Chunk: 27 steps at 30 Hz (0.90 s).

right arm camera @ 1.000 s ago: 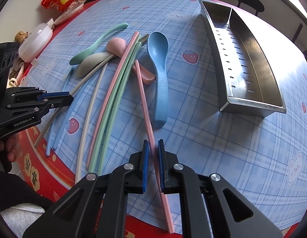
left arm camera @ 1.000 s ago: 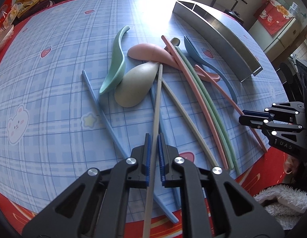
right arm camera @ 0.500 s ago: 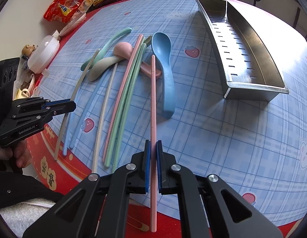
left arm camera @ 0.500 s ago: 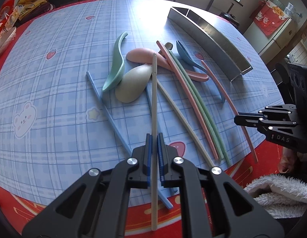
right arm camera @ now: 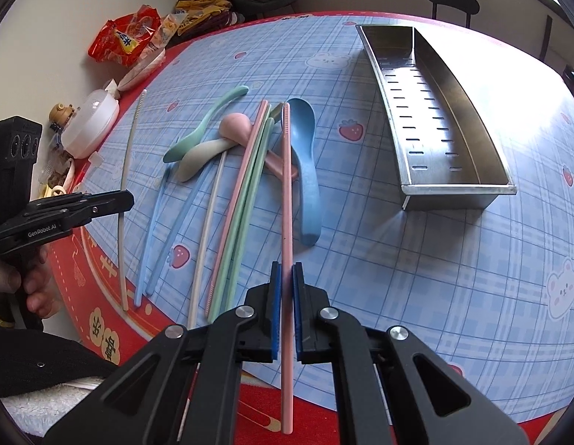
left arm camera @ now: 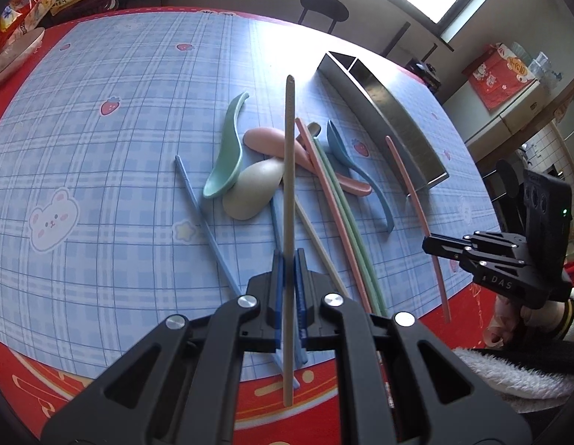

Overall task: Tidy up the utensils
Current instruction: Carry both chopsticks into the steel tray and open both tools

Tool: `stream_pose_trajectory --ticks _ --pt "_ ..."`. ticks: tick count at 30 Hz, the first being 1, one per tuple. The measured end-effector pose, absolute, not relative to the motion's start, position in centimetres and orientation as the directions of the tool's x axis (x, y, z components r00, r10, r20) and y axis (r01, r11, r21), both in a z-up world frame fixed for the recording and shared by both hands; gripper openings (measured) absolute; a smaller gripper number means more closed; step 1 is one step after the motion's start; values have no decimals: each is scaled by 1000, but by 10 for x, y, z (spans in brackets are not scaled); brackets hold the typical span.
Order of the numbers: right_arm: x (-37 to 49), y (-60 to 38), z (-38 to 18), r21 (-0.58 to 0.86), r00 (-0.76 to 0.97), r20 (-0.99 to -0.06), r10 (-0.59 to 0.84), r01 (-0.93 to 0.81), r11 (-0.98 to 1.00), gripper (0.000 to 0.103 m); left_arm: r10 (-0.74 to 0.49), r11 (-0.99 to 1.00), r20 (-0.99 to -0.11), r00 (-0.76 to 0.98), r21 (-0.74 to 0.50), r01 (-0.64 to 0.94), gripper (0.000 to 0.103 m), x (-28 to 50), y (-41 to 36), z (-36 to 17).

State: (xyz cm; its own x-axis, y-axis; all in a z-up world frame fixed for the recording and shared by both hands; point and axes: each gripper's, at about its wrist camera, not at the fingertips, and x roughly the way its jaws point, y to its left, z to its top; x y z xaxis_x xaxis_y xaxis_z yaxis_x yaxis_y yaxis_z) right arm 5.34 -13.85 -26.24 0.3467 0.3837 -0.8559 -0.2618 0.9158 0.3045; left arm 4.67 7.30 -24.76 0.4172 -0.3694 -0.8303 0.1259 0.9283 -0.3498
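Observation:
My left gripper (left arm camera: 289,259) is shut on a beige chopstick (left arm camera: 289,170) and holds it above the table, pointing forward. My right gripper (right arm camera: 285,274) is shut on a pink chopstick (right arm camera: 286,185), also lifted. On the blue checked cloth lie a green spoon (left arm camera: 227,155), a beige spoon (left arm camera: 255,189), a pink spoon (left arm camera: 272,141), a blue spoon (right arm camera: 305,170), and pink (right arm camera: 242,185), green (right arm camera: 249,200), beige (right arm camera: 209,222) and blue chopsticks (right arm camera: 153,230). The steel utensil tray (right arm camera: 453,185) stands at the right, with nothing in it.
Snack bags (right arm camera: 127,40) and a white lidded container (right arm camera: 90,126) sit at the table's far left edge. A black stool (left arm camera: 324,9) stands beyond the table. The red table border (right arm camera: 101,319) runs along the near edge.
Both grippers have risen and pulled back with their chopsticks. The beige and pink chopsticks have left the pile and now hang in the air.

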Motion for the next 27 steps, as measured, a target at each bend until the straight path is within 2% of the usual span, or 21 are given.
stream_pose_trajectory --ticks 12,22,27 --pt "63 -164 -234 304 428 -827 364 -204 930 6 -455 887 -778 434 -439 143 10 64 58 -203" --pt "96 -211 -210 257 513 -808 289 -134 957 6 -603 789 -718 348 -600 129 10 114 13 -199" --pt "124 -236 -204 243 549 -795 257 -98 965 6 -648 755 -700 299 -641 138 10 154 -24 -203"
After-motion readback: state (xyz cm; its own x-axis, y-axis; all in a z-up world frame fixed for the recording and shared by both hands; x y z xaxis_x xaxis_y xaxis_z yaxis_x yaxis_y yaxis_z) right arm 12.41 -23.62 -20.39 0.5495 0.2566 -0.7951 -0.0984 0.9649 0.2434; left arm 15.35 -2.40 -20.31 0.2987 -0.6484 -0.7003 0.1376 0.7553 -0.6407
